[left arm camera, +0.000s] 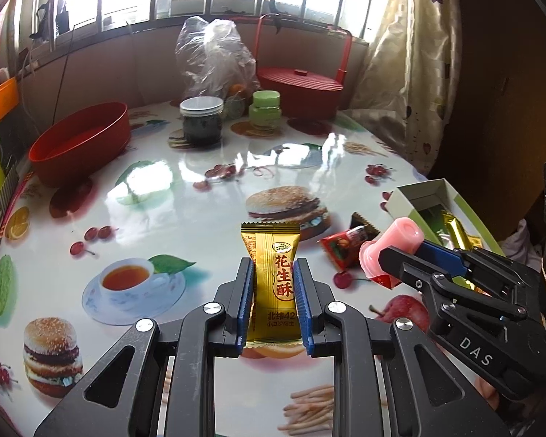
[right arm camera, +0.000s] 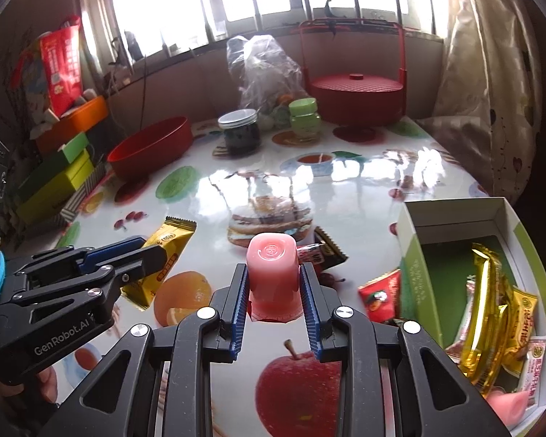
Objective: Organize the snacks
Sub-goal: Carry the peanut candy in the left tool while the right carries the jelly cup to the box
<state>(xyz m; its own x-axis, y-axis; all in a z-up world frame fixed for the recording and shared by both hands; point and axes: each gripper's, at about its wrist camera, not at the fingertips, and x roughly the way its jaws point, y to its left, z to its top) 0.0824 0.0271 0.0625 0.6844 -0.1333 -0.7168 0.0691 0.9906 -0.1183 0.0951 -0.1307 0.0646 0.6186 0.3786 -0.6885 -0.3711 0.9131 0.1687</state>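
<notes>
My left gripper (left arm camera: 272,269) is shut on a gold peanut-candy packet (left arm camera: 273,273) and holds it above the table; it also shows in the right wrist view (right arm camera: 147,251) with the packet (right arm camera: 163,255). My right gripper (right arm camera: 273,273) is shut on a pink jelly cup (right arm camera: 271,271), also seen in the left wrist view (left arm camera: 391,249). An open white-and-green box (right arm camera: 415,225) at the right holds several gold and pink snacks (right arm camera: 491,313). A red packet (right arm camera: 380,293) and a dark packet (right arm camera: 329,247) lie on the table beside the box.
The round table (left arm camera: 185,196) has a glossy food-print cover. At the back stand a red bowl (left arm camera: 80,142), a dark jar (left arm camera: 201,120), a green jar (left arm camera: 265,109), a plastic bag (left arm camera: 214,58) and a red lidded basket (left arm camera: 302,87). Boxes (right arm camera: 62,174) stack at the left.
</notes>
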